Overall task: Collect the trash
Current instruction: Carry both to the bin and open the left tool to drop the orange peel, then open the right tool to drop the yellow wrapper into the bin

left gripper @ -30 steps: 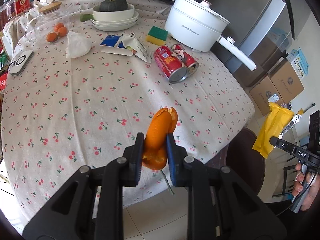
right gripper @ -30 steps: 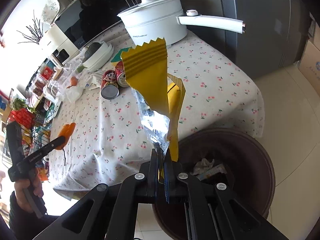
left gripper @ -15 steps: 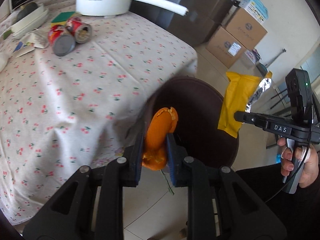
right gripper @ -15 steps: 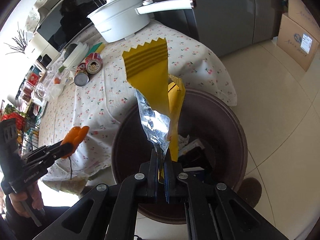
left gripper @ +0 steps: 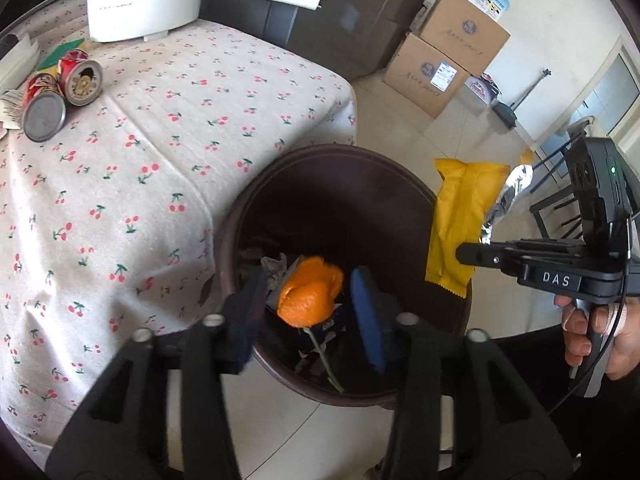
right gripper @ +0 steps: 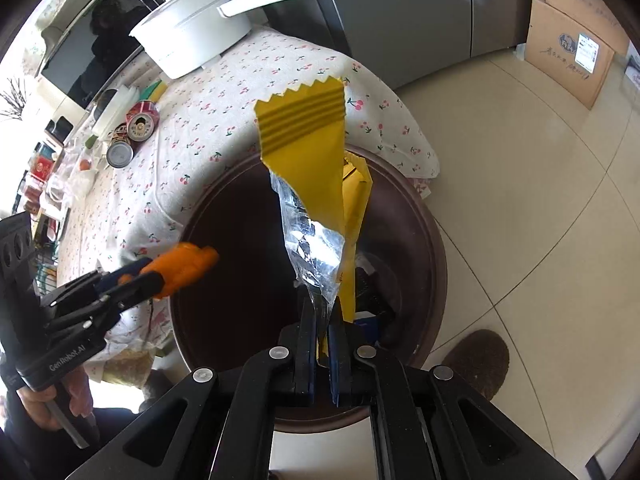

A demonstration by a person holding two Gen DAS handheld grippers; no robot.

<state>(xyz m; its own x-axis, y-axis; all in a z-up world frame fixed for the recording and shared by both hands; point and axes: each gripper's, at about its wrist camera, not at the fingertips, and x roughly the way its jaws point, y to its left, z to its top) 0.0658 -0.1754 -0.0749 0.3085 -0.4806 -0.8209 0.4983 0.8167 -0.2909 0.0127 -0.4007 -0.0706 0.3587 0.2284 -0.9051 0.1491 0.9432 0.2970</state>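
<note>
1. Table (left gripper: 120, 200): soft cherry-print cloth hangs at the near edge just beside the bin; a dropped bit could snag on it & miss.
2. Bin (left gripper: 240, 216): round, dark brown, smooth wall, paper scraps inside, on the floor right of the table.
3. Yellow wrapper (right gripper: 308, 152): thin, crinkly, zigzag edge, foil lining, above the bin. Right gripper (right gripper: 324, 332) is clamped tight on its foil end; light film may cling or flutter out on release.
4. Orange peel (left gripper: 310, 296): curled, waxy, w/ thin green stem, over the bin mouth. Left gripper (left gripper: 312, 312) jaws are opening, pads off it; it could bounce off the rim.
</note>
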